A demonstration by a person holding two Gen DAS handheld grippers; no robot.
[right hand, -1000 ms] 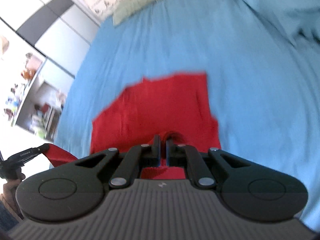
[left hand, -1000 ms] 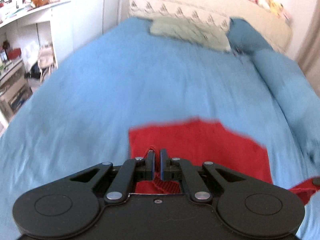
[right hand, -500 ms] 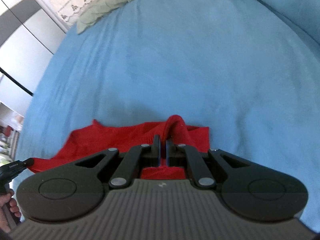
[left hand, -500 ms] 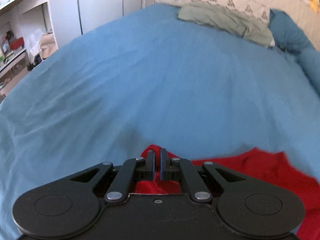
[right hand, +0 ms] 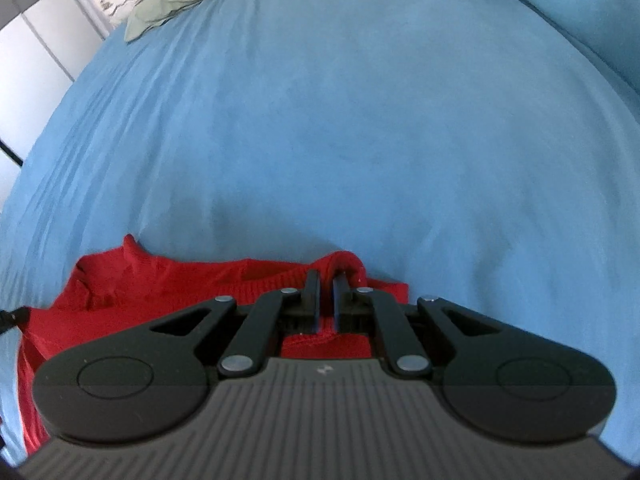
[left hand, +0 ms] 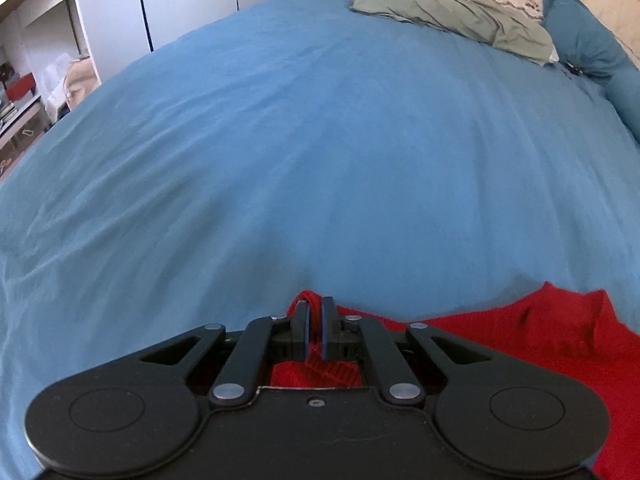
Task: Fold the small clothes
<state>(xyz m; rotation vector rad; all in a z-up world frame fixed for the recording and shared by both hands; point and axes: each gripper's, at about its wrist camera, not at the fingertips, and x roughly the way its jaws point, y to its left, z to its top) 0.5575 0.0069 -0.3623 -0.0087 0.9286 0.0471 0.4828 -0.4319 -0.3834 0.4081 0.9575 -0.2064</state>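
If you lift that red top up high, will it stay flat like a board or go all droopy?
Probably droopy. The red top already bunches into soft humps where the right claw and left claw pinch it, so it looks floppy. It seems a thin knit, so likely light. It lies crumpled on the blue bedsheet, so it should not slide far or roll.

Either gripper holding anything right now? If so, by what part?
Both hold the red knit garment. Left gripper pinches a hemmed edge at one corner; right gripper pinches the edge at the other, over the blue bedspread.
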